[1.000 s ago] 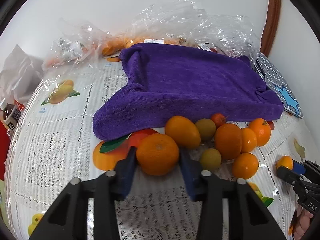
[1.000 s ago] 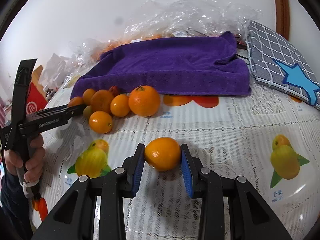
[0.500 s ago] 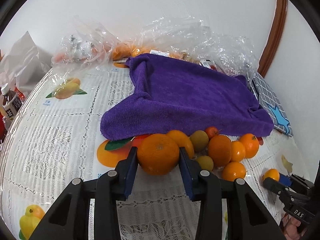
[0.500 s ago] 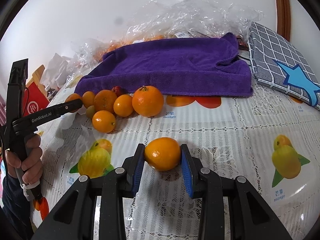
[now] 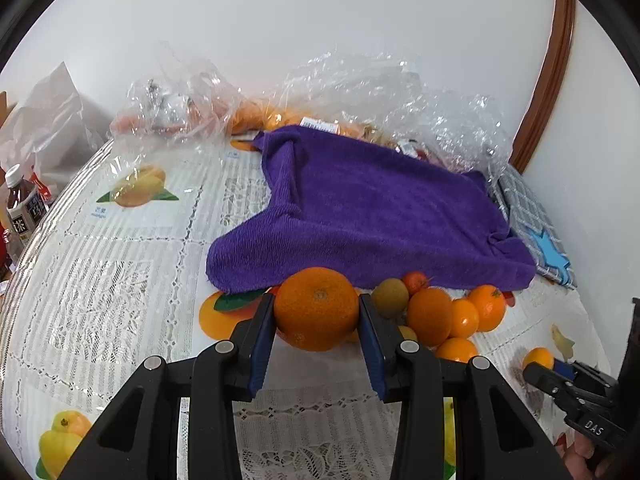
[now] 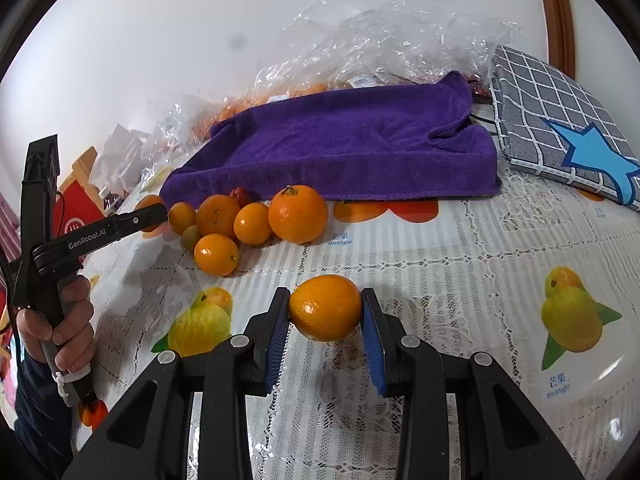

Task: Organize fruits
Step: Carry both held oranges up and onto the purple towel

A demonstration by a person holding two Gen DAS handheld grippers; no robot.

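Two grippers are each closed on one fruit. A large orange (image 5: 316, 308) is clamped between the blue pads of the left gripper (image 5: 317, 320), jaws narrowly parted around it, held in front of the fruit pile (image 5: 440, 312). A small orange (image 6: 325, 307) is pinched by the right gripper (image 6: 325, 320), jaws nearly closed, over the lace tablecloth (image 6: 460, 248). Beyond, oranges and small greenish fruits are clustered at the near edge of a purple towel (image 5: 372, 212). A grey checked cushion (image 6: 560, 128) is seen beside the towel. Crumpled clear plastic bags (image 5: 360, 92) are piled against the wall.
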